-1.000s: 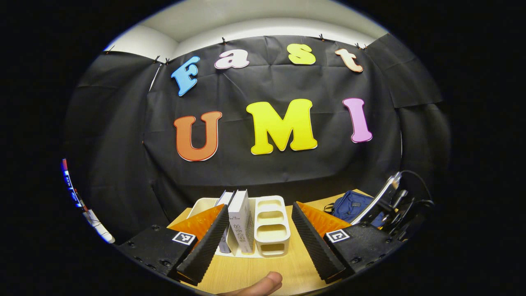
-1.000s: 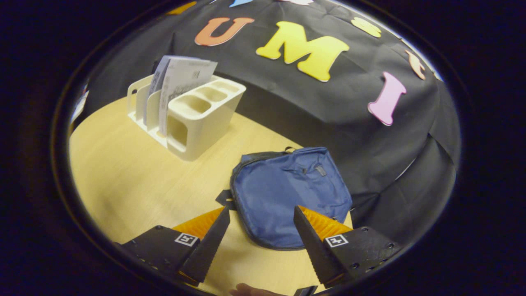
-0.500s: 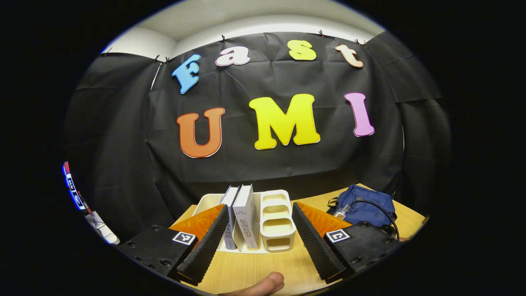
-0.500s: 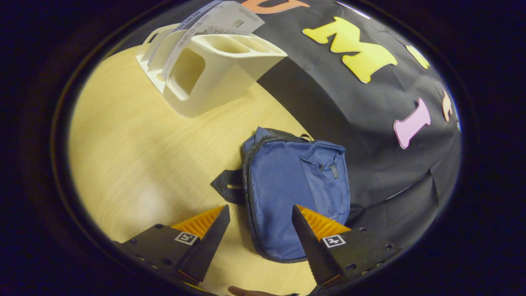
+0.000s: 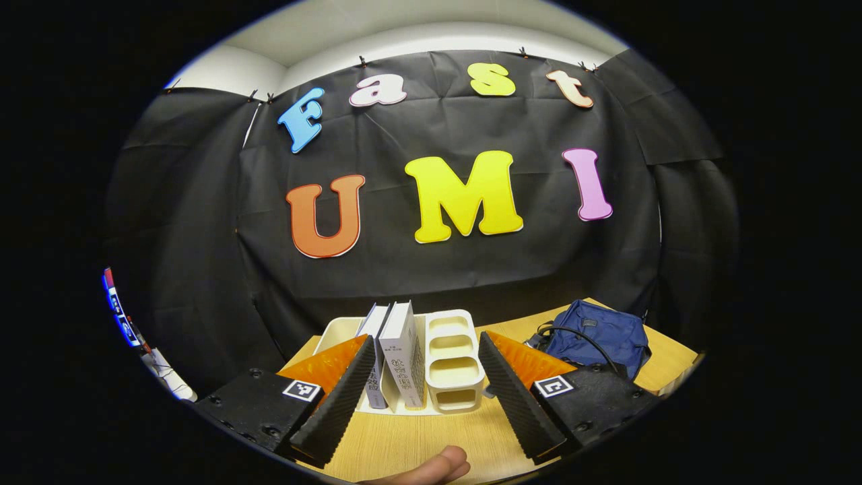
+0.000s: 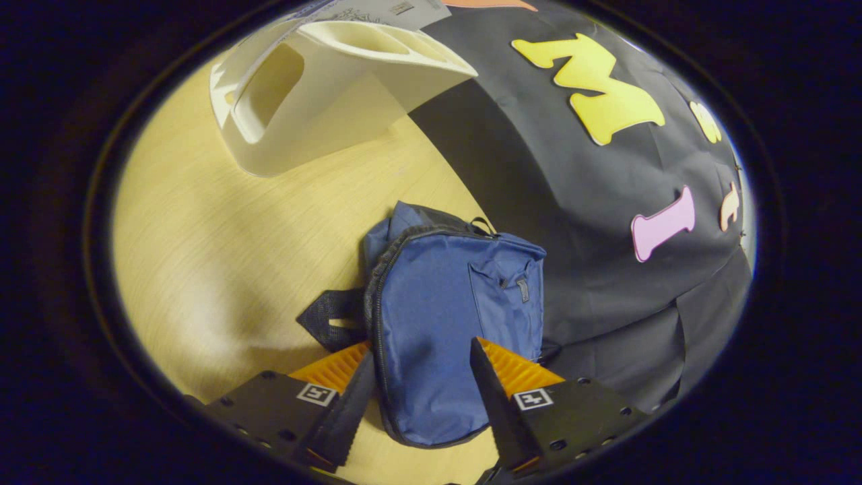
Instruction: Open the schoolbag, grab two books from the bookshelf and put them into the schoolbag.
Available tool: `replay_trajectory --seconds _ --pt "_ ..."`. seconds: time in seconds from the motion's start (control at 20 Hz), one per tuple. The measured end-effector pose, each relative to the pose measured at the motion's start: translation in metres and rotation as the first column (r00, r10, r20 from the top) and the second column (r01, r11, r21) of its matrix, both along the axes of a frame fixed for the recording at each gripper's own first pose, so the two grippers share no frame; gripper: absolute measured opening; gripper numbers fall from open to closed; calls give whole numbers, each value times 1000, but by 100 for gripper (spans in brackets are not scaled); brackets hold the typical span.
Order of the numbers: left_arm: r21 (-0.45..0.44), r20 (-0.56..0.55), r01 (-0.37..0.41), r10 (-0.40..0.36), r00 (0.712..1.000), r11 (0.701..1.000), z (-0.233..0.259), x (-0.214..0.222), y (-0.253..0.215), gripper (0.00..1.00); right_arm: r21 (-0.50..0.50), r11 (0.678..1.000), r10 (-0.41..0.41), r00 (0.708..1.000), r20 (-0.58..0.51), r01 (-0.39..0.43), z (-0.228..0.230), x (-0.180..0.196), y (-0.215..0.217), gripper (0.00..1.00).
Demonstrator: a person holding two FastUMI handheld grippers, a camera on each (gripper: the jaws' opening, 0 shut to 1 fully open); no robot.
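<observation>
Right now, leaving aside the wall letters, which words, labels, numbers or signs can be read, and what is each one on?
Nothing can be quoted with confidence.
Book spines: printed characters, too small and blurred to read.
Book cover: fine print, too blurred to read.
Tag on the schoolbag: nothing legible.
Square marker on the gripper body: a coded pattern, no words.

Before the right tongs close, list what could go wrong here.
1. The right tongs sit open over the schoolbag, whose zipper looks closed; they may pinch loose cloth instead of the pull.
2. The bag lies flat and unanchored on the table, so tugging could drag it.
3. The two books stand close together in the bookshelf; the open left tongs might catch both or tip the rack.
</observation>
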State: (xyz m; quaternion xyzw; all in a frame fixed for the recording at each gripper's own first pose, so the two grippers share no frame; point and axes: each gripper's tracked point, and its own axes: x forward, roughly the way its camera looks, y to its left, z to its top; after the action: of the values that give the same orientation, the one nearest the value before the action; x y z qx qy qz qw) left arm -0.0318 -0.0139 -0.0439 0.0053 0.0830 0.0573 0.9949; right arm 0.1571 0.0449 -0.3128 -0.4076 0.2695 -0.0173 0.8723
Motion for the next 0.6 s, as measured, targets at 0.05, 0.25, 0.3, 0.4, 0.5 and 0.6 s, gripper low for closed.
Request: replay_trajectory --seconds 0.05,0.25,0.3,0.4,0.5,0.6 --pt "2 -4 -1 1 1000 1000 -1 0 0 99 14 1000 -7 1000 -9 7 -1 -1 4 80" --pt "6 -5 -4 4 1000 1000 1 0 -1 99 30 1000 3 1000 -30 -2 -5 3 13 42" --pt "7 -4 -5 5 1000 1000 3 0 -2 99 47 999 11 999 -41 -9 -7 2 14 43" --pt "9 -7 -10 10 1000 1000 2 -1 0 99 80 997 23 998 -66 -18 -10 0 16 15" --pt "7 -9 -16 16 1000 1000 2 -3 2 99 183 983 34 994 -105 -14 -14 -2 18 12" --pt "-1 -15 -23 23 1000 1000 0 -3 3 99 243 970 24 986 -165 17 -15 -6 10 4"
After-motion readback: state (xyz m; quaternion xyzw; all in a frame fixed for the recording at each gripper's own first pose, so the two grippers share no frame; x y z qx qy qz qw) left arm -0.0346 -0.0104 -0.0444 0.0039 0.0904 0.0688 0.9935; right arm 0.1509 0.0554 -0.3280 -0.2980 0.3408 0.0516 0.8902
